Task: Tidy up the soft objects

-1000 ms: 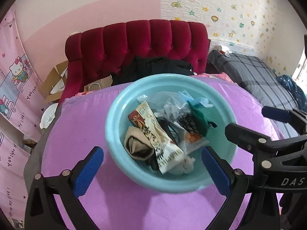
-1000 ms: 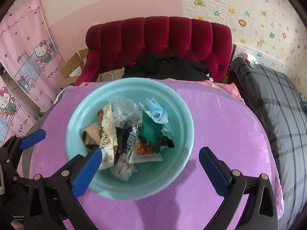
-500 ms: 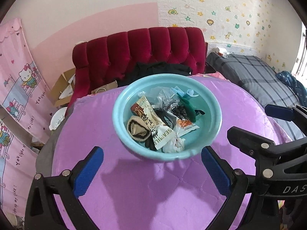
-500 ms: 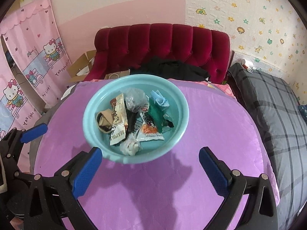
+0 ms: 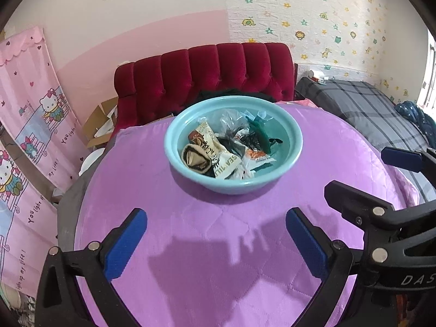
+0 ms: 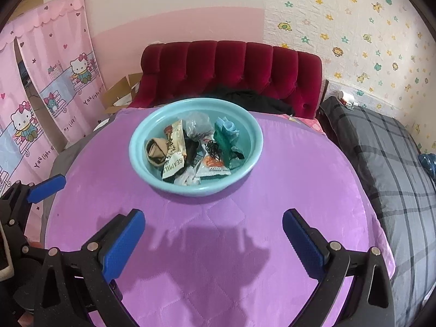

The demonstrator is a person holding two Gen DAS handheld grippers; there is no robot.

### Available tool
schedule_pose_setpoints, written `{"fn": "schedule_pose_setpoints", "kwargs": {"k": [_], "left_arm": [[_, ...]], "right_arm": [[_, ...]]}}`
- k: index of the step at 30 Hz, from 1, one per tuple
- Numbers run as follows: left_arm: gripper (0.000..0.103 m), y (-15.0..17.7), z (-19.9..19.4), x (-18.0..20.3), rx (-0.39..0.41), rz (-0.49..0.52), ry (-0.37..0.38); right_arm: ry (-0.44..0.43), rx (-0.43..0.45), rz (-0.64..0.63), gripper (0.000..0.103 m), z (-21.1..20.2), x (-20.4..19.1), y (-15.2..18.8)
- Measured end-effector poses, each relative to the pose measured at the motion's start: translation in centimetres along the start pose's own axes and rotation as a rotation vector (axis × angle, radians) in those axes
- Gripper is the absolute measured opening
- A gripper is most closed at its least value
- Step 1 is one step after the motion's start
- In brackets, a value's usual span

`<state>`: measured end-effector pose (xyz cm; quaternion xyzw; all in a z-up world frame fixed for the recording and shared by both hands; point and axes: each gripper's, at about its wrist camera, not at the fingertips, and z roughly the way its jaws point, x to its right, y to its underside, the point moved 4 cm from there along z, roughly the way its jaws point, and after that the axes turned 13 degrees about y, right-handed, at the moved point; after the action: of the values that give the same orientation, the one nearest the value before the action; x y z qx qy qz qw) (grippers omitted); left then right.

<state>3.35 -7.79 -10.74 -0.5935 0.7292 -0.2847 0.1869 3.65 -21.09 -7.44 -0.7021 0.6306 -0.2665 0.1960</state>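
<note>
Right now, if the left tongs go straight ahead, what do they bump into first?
Probably the near wall of the light blue basin. The left tongs are open above the purple tablecloth, nothing between them, though depth is unclear.

Bare purple cloth [image 6: 218, 245] ahead — only the basin [image 6: 152, 179] interrupts it.

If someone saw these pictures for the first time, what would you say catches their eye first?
Most likely the light blue basin, standing near the middle of the bright purple quilted cover and heaped with snack wrappers, a rolled tan sock and dark green cloth. Next, the blue-padded left gripper and right gripper, both open and empty, short of the basin. Behind it stands a red tufted headboard.
</note>
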Motion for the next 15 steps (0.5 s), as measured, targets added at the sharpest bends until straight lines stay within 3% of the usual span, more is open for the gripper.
{"fn": "schedule_pose_setpoints", "kwargs": {"k": [8, 15], "left_arm": [[0.103, 2.3, -0.4, 0.3, -0.006, -0.003, -0.017], [0.103, 3.8, -0.1, 0.4, -0.013, -0.002, -0.032]], "right_arm": [[0.011, 0.051, -0.001, 0.103, -0.9, -0.4, 2.3], [-0.006, 0.017, 0.006, 0.103, -0.2, -0.6, 4.0]]}}
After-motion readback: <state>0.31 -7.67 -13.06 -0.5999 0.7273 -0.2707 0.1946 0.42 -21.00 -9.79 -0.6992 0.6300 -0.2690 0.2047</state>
